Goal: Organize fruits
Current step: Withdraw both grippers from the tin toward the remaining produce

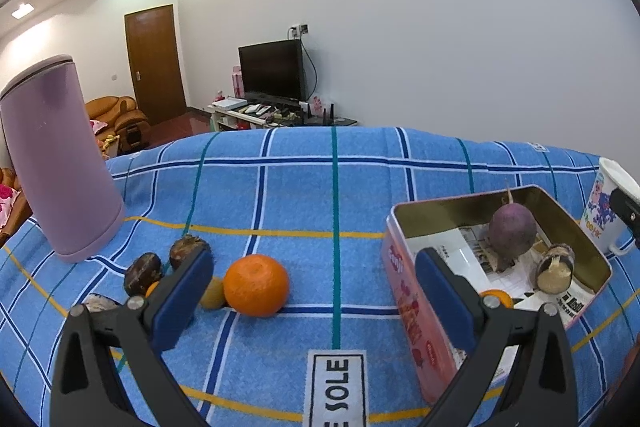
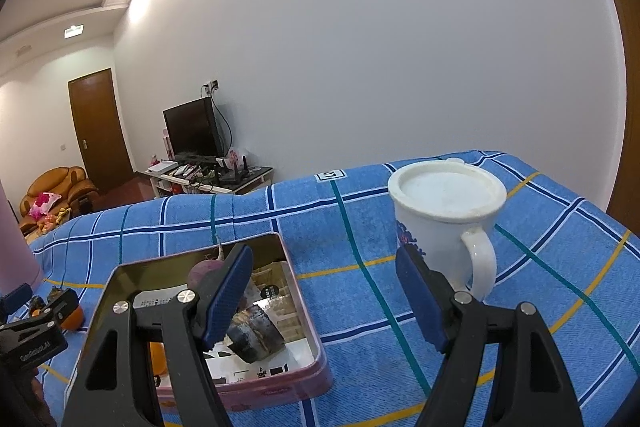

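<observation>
A big orange (image 1: 256, 285) lies on the blue checked cloth (image 1: 300, 187), with a small yellowish fruit (image 1: 212, 293) and two dark brown fruits (image 1: 143, 273) to its left. My left gripper (image 1: 316, 291) hovers open just short of the orange, nothing between its pads. To the right, a pink tin (image 1: 404, 291) holds a purple round fruit (image 1: 512, 231), a brown cut piece (image 1: 556, 267) and a small orange (image 1: 498, 298). My right gripper (image 2: 324, 295) stands open above the cloth between the tin (image 2: 260, 393) and a white mug (image 2: 444, 219); its left finger covers part of the tin.
A tall lilac tumbler (image 1: 60, 167) stands at the left behind the loose fruit. The lidded mug (image 1: 608, 211) sits right of the tin. The cloth's far edge drops off toward a room with a television stand. My left gripper (image 2: 40, 319) shows at the right wrist view's left edge.
</observation>
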Motion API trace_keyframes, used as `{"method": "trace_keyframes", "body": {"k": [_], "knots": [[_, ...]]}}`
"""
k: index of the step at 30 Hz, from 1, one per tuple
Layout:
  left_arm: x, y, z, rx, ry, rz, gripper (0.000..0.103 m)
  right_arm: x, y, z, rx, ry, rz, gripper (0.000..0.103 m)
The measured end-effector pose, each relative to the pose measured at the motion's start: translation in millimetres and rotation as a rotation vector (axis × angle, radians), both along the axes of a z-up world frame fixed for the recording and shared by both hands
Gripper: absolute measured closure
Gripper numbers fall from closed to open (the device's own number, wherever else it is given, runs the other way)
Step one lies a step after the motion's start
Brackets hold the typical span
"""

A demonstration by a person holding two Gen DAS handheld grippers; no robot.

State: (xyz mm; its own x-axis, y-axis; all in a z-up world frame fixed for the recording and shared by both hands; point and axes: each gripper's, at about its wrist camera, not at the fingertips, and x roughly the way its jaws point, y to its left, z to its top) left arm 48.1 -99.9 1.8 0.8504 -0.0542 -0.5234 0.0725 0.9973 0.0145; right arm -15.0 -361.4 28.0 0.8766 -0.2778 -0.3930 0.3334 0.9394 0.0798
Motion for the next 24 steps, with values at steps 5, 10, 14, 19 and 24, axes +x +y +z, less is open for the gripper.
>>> {"method": "trace_keyframes", "body": {"k": [5, 10, 14, 19, 24], "knots": [[-6, 10, -1, 0.005, -0.001, 0.009, 0.0, -3, 4, 0, -0.017, -0.007, -0.016, 0.028], [-9, 19, 0, 0.013, 0.001, 0.018, 0.0, -7, 5, -1, -0.025, -0.006, -0.035, 0.028], [-14, 25, -1, 0.037, -0.001, 0.006, 0.0, -10, 6, 0, -0.025, -0.012, -0.046, 0.028], [-17, 37, -2, 0.062, 0.006, 0.003, 0.0, -14, 8, 1, -0.025, -0.027, -0.06, 0.028], [-22, 47, -3, 0.083, 0.005, -0.008, 0.0, -17, 11, 0, 0.011, -0.029, -0.069, 0.028]]}}
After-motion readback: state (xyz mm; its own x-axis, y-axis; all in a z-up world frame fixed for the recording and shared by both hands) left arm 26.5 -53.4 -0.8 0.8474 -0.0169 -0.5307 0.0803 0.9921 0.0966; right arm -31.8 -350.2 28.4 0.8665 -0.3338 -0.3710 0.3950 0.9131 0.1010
